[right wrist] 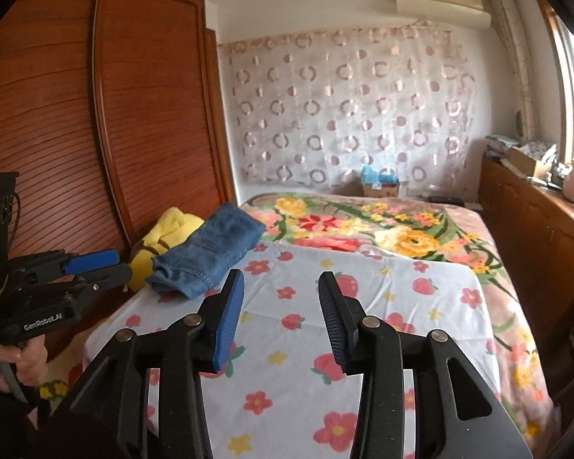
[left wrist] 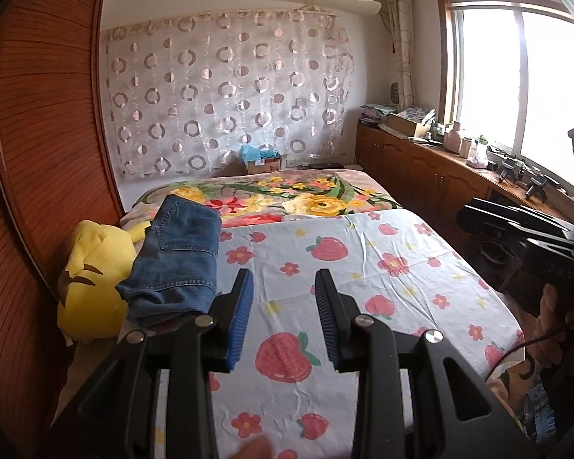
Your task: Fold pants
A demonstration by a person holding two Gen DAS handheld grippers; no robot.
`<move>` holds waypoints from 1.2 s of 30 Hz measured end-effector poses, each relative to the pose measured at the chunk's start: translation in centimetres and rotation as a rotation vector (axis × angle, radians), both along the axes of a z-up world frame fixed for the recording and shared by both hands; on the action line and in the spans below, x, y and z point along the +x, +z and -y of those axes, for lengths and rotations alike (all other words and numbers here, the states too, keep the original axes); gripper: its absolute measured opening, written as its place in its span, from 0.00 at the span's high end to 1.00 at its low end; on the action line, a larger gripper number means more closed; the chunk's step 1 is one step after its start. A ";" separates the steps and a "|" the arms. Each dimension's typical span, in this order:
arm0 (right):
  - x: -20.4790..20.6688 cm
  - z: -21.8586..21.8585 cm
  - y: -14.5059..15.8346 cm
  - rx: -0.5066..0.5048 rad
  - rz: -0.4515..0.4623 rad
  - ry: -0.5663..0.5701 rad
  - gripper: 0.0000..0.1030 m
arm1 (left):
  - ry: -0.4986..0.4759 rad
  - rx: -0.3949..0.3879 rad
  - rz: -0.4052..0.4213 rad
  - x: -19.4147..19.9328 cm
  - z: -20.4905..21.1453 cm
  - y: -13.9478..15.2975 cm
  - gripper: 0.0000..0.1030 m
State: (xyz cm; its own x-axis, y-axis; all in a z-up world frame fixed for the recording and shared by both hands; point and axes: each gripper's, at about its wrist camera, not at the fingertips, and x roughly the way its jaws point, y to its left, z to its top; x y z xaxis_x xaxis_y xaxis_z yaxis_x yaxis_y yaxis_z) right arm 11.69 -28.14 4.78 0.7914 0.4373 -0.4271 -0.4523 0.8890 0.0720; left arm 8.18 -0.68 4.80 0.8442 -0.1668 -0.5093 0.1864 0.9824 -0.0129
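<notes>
Left wrist view
Left gripper: held above the bed, its jaws partly apart with nothing between them; only the strawberry sheet shows in the gap.
Pants: blue jeans, folded into a thick bundle, lying on the left side of the bed, clear of both grippers.
Plush toy: yellow, pressed against the left side of the pants, next to the wooden wardrobe.
Blanket: flowered, spread over the far half of the bed beyond the sheet.
Right gripper: a dark shape at the right edge; its jaws cannot be judged from here.
Room: a circle-patterned curtain covers the far wall, and a window glares at the right above low cabinets.

Right wrist view
Right gripper: over the sheet, jaws parted and holding nothing.
Left gripper: seen side-on at the left edge, held by a hand, pointing toward the plush toy.
Pants: folded, resting at the sheet's far left corner, touching the toy and apart from both sets of jaws.
</notes>
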 end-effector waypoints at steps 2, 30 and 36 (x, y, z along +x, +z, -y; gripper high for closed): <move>-0.8 0.5 0.2 0.000 0.011 -0.020 0.59 | -0.004 -0.013 0.010 -0.6 0.2 0.2 0.69; -5.8 5.3 2.3 -0.022 0.107 -0.237 0.21 | 0.043 -0.031 0.065 -3.4 1.9 1.8 0.64; -5.7 5.4 2.2 -0.025 0.105 -0.241 0.21 | 0.051 -0.031 0.068 -3.4 1.7 1.7 0.63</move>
State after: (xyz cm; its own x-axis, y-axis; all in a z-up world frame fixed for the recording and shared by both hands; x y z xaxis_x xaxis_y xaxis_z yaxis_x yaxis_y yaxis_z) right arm 5.96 -33.56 6.96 0.9119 0.2209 -0.3459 -0.2309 0.9729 0.0125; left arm 4.77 -2.35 6.47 0.8846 -0.1375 -0.4455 0.1375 0.9900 -0.0327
